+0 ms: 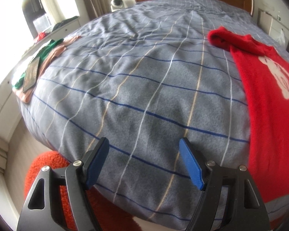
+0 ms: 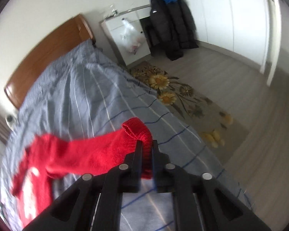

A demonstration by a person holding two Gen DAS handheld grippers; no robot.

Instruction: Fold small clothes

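While the red sweater lies spread along the right side of the bed, its body flat on the checked grey cover with a white motif facing up, the folding looks to be at an early stage: only 1 sleeve is being handled, and no finished fold of the body can be seen. The right gripper has its fingers pinched together on the ribbed cuff of that sleeve, which rises off the cover and stretches from the jaws back toward the sweater's body at the lower left of the right wrist view; blur there hides finer detail. The left gripper is spread wide and holds nothing, hovering over bare cover near the foot edge, with the sweater just beside it to the right and not touching either blue pad. At the far left edge of the bed a small pile of green and beige clothes lies with a dark flat object on top, well apart from both tools; whether these are already folded cannot be told.
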